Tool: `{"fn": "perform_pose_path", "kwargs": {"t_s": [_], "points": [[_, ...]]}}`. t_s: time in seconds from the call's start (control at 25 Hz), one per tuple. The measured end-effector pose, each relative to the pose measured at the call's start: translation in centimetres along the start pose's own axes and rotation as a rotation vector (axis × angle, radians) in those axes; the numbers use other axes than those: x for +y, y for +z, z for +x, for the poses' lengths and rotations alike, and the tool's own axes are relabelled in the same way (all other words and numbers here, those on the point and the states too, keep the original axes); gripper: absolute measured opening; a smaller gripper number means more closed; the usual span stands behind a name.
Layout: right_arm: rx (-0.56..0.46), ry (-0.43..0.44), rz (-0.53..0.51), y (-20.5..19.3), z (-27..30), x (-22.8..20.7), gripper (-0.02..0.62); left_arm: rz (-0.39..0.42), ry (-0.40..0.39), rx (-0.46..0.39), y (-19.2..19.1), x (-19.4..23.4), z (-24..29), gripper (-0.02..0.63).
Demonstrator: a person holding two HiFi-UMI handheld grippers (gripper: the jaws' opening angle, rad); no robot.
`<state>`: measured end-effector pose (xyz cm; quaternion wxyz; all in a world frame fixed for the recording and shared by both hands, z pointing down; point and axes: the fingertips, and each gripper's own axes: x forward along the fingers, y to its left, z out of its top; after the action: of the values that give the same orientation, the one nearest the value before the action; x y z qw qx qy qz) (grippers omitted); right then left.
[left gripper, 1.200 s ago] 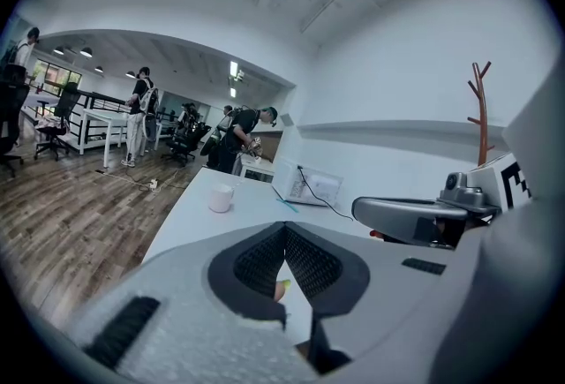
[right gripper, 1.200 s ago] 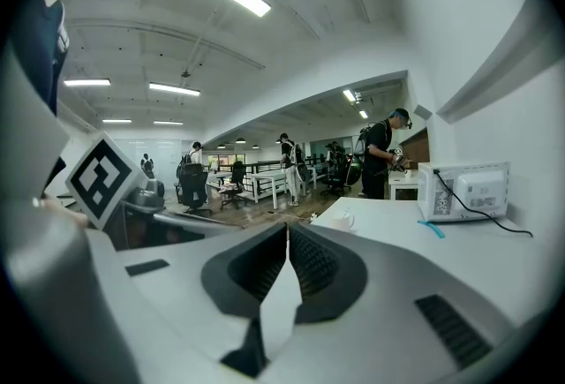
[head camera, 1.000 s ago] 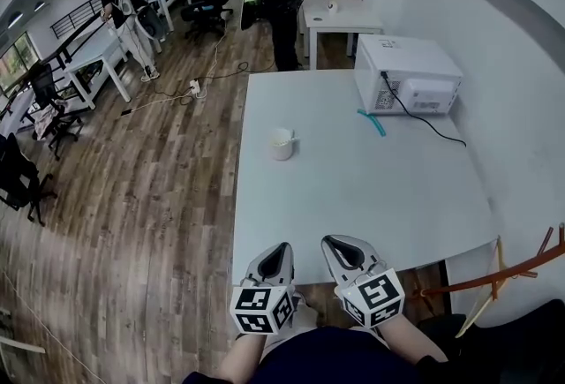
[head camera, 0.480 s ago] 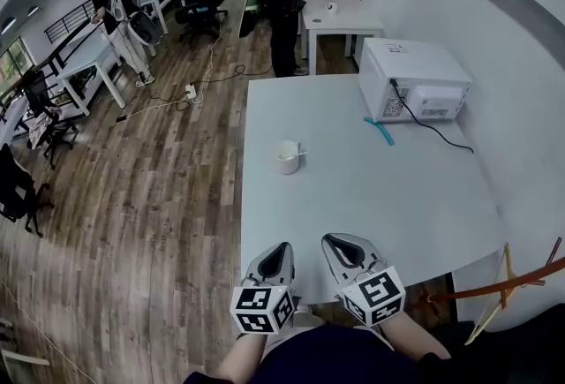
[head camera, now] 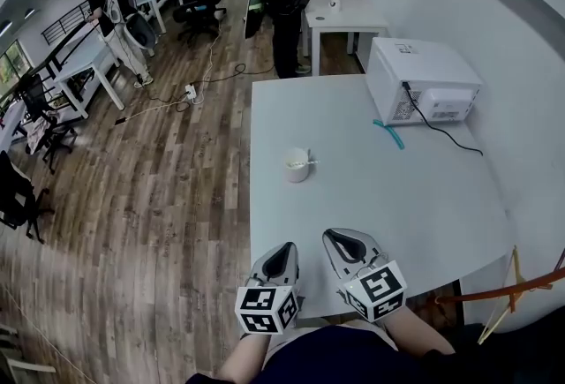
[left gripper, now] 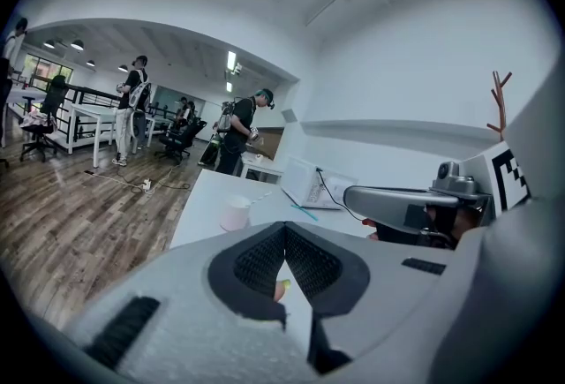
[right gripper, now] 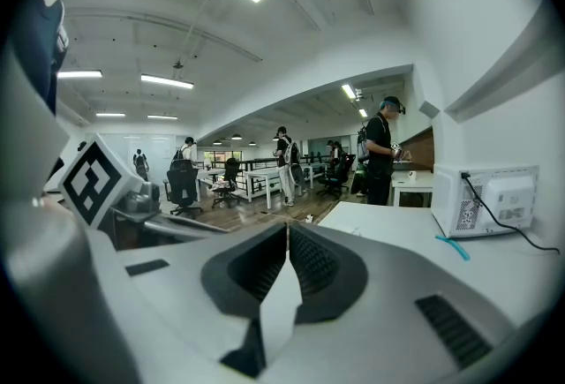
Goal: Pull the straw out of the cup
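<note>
Progress: not begun; straw [head camera: 311, 163] sits in the cup [head camera: 297, 167], out on the surface [head camera: 397, 197] | left gripper [head camera: 282, 252]: jaws pressed together, empty, at the near edge | right gripper [head camera: 341, 239]: likewise; both well apart from the cup | left to do: reach, grip, pull

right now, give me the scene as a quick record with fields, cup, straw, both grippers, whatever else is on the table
cup: white, upright on the white table, towards its left side, well ahead of both grippers
straw: in the cup, leaning right over the rim
left gripper: jaws together, holding nothing, at the near table edge
right gripper: jaws together, holding nothing, beside the left one
other: microwave at the far right, with a black cable; a teal strip lies flat in front of it
</note>
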<state>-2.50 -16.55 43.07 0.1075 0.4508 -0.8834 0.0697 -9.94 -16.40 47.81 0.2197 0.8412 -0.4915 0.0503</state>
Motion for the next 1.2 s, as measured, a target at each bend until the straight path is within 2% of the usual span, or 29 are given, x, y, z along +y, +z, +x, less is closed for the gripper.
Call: {"fn": "perform_pose_path", "kwargs": {"t_s": [0.52,0.88,1.2], "points": [[0.033,-0.018,0.009,-0.5,5.1,-3.2,0.031,-0.030,0.039,0.024,-0.5,3.1,2.2,0.017],[0.089,-0.027,0.045,-2.6,10.0,-8.2,0.031,-0.046,0.072,0.047,-0.8,4.7,5.5,0.017],[0.149,-0.011,0.080,-5.0,14.0,-10.5,0.032,-0.050,0.094,0.059,-1.1,6.5,8.2,0.017]]}}
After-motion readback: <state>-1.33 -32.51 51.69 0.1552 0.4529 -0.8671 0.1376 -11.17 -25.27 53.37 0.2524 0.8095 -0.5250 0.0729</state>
